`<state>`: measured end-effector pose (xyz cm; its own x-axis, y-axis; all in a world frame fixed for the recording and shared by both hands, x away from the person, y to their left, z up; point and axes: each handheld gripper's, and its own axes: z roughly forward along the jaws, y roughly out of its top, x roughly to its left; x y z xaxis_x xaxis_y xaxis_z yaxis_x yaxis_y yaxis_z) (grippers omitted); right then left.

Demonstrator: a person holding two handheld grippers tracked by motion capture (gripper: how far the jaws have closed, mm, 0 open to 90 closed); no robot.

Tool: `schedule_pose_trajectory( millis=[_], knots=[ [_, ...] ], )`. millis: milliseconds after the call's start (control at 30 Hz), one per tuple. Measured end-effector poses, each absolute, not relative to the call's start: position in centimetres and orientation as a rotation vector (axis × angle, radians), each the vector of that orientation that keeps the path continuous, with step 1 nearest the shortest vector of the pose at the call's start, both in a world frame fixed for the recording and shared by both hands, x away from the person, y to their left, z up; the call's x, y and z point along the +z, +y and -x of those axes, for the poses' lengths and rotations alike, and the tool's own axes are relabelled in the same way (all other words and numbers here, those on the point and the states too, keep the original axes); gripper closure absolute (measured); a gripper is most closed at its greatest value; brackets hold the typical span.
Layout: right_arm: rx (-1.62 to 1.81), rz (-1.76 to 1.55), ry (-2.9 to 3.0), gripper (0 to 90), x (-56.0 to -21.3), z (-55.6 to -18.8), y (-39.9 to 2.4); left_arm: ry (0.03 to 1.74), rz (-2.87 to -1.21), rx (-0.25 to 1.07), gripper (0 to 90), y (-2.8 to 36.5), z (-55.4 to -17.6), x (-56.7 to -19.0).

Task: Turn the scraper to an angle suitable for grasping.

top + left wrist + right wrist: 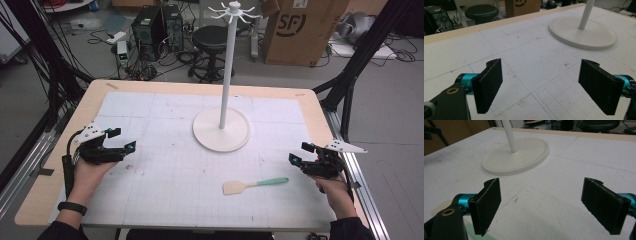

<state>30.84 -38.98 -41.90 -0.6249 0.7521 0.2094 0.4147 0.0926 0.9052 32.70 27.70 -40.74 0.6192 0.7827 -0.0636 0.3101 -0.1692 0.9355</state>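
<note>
A white hook stand (221,129) rises from a round base at the middle back of the table. A spatula (252,185) with a cream head and a teal handle lies flat at the front right. My left gripper (122,140) hovers at the left side, open and holding nothing. My right gripper (300,153) hovers at the right edge, just right of the spatula's handle, also open. The left gripper view shows that gripper (541,62) with jaws wide apart, facing the stand's base (584,35). In the right gripper view, the gripper (542,181) faces the base (516,157), and the spatula's head (439,207) peeks out low left.
A white gridded mat (165,170) covers most of the wooden table (45,195). Beyond the far edge stand a black stool (212,42), a cardboard box (300,27), computer towers (157,25) and cables. Black frame legs (350,75) flank the table's right side.
</note>
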Motion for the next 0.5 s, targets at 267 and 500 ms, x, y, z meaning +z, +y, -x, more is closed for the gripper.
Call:
schedule_pose_trajectory(
  millis=[267,500],
  knots=[
    [1.529,-1.124,2.116,15.5,-42.0,-30.9,-38.7,0.889,-1.75,0.525,20.1,27.7,-32.6,-40.8],
    [1.498,-1.026,2.251,15.9,-42.5,-31.1,-37.3,0.892,-1.745,0.512,20.1,27.8,-32.5,-40.9]
  ],
)
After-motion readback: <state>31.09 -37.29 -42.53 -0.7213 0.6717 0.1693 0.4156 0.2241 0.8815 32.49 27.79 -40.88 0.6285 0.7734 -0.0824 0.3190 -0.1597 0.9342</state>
